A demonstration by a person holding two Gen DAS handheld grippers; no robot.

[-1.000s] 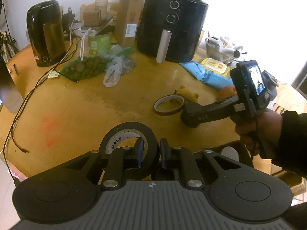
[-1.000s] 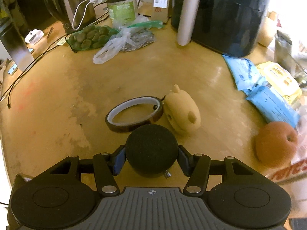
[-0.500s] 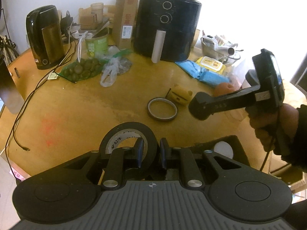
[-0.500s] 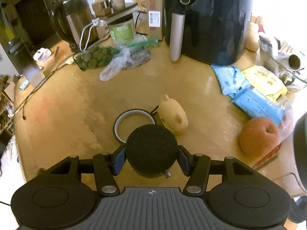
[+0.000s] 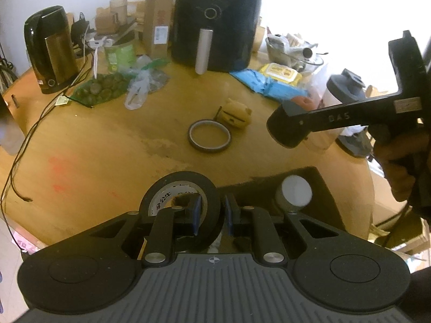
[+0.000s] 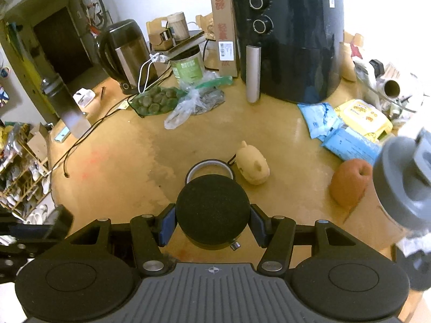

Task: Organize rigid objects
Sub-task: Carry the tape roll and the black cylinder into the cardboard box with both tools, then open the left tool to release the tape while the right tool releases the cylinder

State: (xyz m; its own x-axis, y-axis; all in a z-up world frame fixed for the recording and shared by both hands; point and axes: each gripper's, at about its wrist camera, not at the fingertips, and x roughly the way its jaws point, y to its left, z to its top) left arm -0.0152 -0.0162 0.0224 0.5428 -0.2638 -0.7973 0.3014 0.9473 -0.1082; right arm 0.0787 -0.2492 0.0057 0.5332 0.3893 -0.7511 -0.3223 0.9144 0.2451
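Two grippers are gripping loads: left gripper pinching black tape roll, right gripper clamping black cylinder, amber tape ring lying just beyond it beside yellow pig toy.

Worn wooden table with a dull, patchy, scuffed finish. Glossy black plastic air fryer with a brushed metal handle. Shiny steel and black kettle. Crinkled clear plastic bag. Matt black roll of tape. Fuzzy, matt black round object. Plain brown cardboard box.
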